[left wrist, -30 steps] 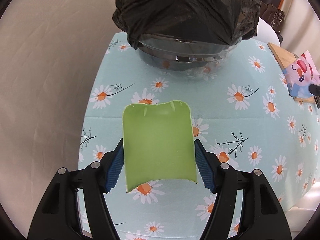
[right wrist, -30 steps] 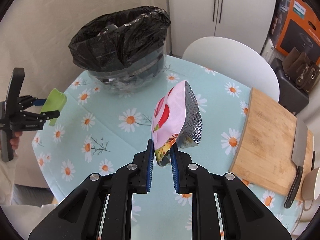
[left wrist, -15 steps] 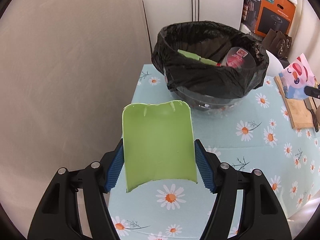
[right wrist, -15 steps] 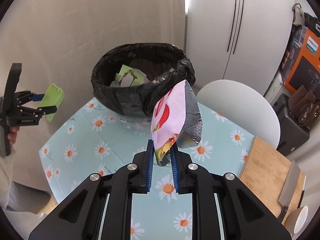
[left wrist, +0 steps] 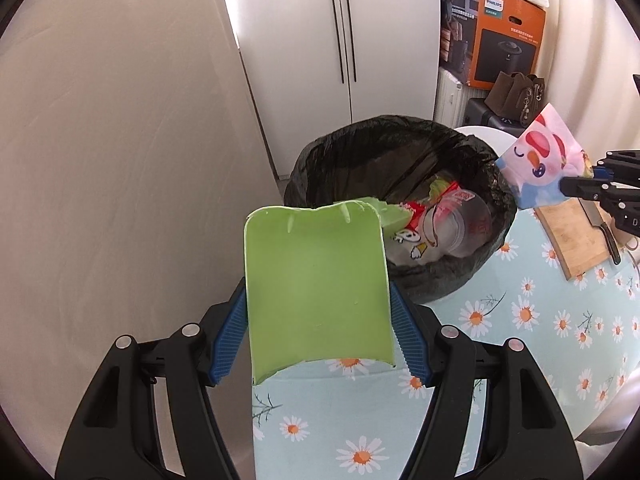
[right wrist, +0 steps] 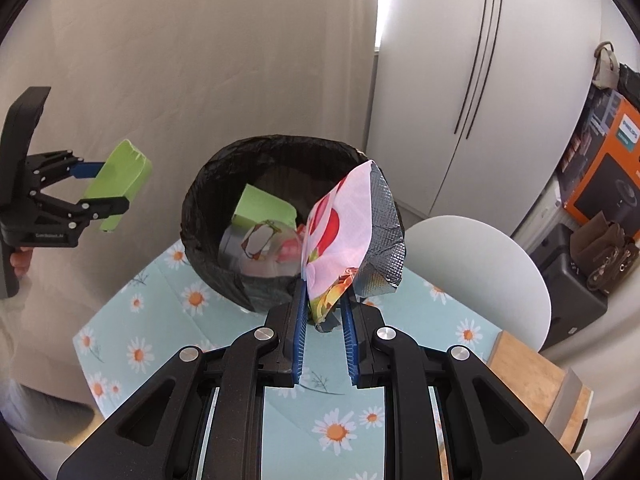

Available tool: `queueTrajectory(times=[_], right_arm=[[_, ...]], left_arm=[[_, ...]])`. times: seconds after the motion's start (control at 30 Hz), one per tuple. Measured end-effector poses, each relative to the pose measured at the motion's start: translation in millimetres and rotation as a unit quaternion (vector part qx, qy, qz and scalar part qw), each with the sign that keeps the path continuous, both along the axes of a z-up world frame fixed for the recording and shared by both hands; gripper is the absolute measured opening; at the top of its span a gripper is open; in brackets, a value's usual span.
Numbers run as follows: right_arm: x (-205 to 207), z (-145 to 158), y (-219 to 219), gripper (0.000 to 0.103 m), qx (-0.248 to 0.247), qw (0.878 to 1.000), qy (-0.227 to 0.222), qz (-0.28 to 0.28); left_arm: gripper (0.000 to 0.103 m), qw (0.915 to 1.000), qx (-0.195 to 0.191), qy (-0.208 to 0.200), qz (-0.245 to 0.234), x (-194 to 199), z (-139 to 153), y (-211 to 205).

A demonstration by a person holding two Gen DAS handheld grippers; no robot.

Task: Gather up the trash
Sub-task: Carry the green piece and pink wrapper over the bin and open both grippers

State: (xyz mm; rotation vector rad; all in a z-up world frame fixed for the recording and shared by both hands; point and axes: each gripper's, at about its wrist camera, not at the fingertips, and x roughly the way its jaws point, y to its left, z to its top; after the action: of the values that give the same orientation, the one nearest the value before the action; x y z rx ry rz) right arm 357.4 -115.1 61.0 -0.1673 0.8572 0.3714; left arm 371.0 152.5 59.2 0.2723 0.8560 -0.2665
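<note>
The left gripper [left wrist: 320, 328] has its jaws pinching a curved piece of light green plastic [left wrist: 316, 288] by its two side edges, the blue pads pressed against it; the piece is held in the air above the near left edge of the counter [left wrist: 520, 320], just short of the bin. From the right wrist view the same gripper [right wrist: 108, 196] shows at the far left, gripped by a hand [right wrist: 20, 262], with the green piece [right wrist: 120, 184] well to the left of the bin's rim. The right gripper [right wrist: 323, 312] has its jaws nearly together, pinching the bottom corner of an opened pink snack wrapper [right wrist: 340, 232] with a foil inside; the wrapper stands up from the jaws in front of the bin's near rim. In the left wrist view that wrapper [left wrist: 538, 168] hangs beside the bin's right rim. The bin [right wrist: 208, 208], lined with a black bag, stands at the far edge of the daisy-patterned counter and holds a green piece, a clear plastic cup [left wrist: 460, 224] and printed wrappers. A wooden cutting board [left wrist: 572, 236] with a knife [left wrist: 604, 228] lies at the right edge of the counter.
</note>
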Motion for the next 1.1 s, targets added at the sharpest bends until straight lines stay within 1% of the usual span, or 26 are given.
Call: queueTrajectory(times=[0.13, 0.3, 0.53, 0.73, 0.83, 1.1], right_arm=[[16.4, 2.0, 10.3, 0.016, 0.006, 1.000, 0.003, -0.003], [39.4, -1.1, 20.0, 0.016, 0.017, 1.000, 0.010, -0.010], [73.0, -14.2, 30.8, 0.016, 0.018, 0.999, 0.026, -0.025], [98.2, -26.4, 36.4, 0.016, 0.015, 0.999, 0.039, -0.035], [108.1, -32.8, 38.0, 0.016, 0.012, 0.998, 0.047, -0.038], [124.7, -55.2, 40.1, 0.016, 0.000, 0.996, 0.075, -0.042]], left_arm=[[0.067, 0.9996, -0.014, -0.005, -0.026, 21.1, 7.0, -4.6], [0.067, 0.9979, -0.019, -0.002, -0.062, 46.6, 3.3, -17.3], [0.067, 0.9928, -0.026, 0.022, -0.115, 89.3, -16.1, -34.7], [0.067, 0.9886, -0.027, 0.037, -0.143, 120.5, -34.4, -46.9], [0.067, 0.9844, -0.031, 0.050, -0.166, 131.0, -42.9, -54.8], [0.067, 0.9746, -0.011, 0.073, -0.211, 150.7, -63.3, -78.4]])
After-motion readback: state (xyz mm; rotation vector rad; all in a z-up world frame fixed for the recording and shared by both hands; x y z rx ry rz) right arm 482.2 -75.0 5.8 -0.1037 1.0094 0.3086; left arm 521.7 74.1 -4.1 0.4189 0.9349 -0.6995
